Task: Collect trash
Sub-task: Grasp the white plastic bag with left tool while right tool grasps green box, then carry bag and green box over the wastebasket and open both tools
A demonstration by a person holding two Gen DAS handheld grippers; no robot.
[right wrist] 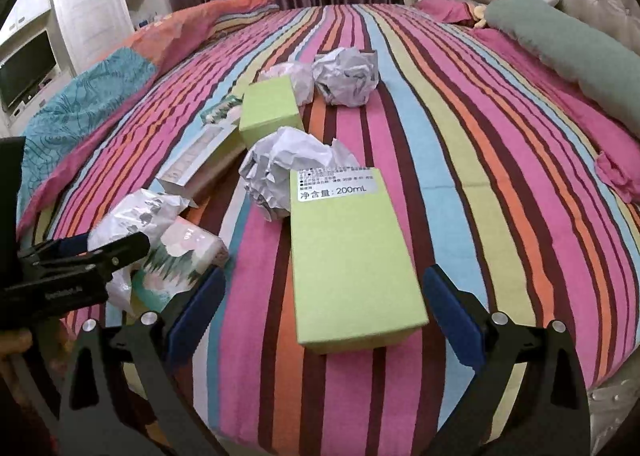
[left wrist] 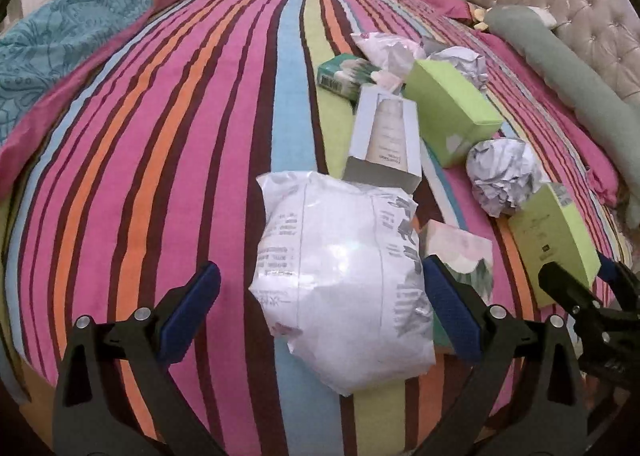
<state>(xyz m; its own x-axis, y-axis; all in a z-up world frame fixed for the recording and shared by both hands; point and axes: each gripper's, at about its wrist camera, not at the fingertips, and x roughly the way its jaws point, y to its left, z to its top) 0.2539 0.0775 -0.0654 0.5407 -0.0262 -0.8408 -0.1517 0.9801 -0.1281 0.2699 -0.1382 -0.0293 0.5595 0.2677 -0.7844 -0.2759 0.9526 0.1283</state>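
Lying lengthwise between the open right gripper [right wrist: 320, 308] fingers — green box [right wrist: 352, 268].

left gripper [left wrist: 322, 310] | right gripper [right wrist: 322, 310] | black arms, blue padded jaws (silver screws)

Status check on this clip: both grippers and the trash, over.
Left hand-held gripper open around white plastic bag. Right hand-held gripper open around green box. Neither gripped yet. Crumpled paper touches box's far end.
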